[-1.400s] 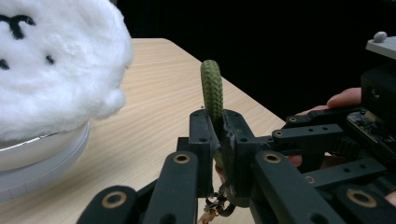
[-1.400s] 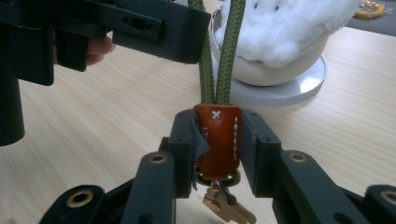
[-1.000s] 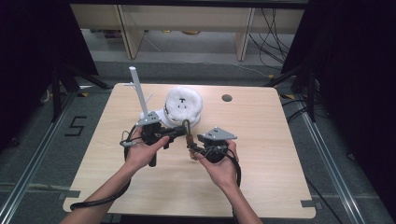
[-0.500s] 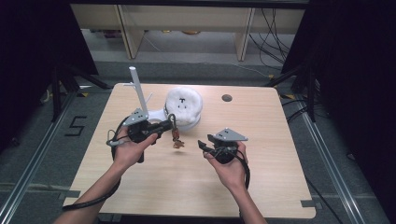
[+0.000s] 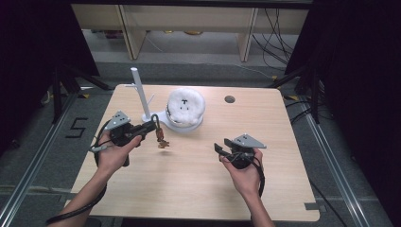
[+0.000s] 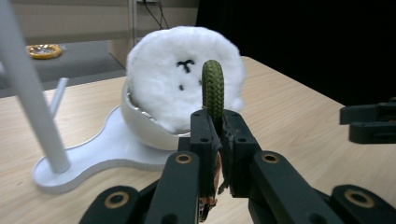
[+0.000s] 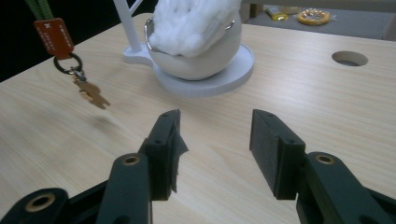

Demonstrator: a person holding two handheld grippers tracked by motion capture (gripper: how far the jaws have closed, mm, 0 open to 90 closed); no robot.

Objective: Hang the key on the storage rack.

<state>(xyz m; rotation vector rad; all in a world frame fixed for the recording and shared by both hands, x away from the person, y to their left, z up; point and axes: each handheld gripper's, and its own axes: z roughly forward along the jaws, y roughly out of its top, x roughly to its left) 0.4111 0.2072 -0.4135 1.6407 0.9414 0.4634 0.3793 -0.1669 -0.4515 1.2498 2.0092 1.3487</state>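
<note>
With the left claw [image 5: 153, 128] clamped on the keychain's green loop [image 6: 213, 88] above the table [image 5: 198, 189] and the right claw [image 5: 219, 150] wide, empty, slipping the loop squarely over the white stand's peg [image 5: 150, 100] looked wisest.

White stand [image 5: 142, 101] and fluffy bowl [image 5: 185, 109] block far side, bare tabletop [image 5: 198, 179] near

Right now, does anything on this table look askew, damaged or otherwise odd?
Nothing stands out. The left gripper is shut on the green cord loop, its keychain hanging clear above the table. The white stand is upright, and the right gripper is open and empty.
</note>
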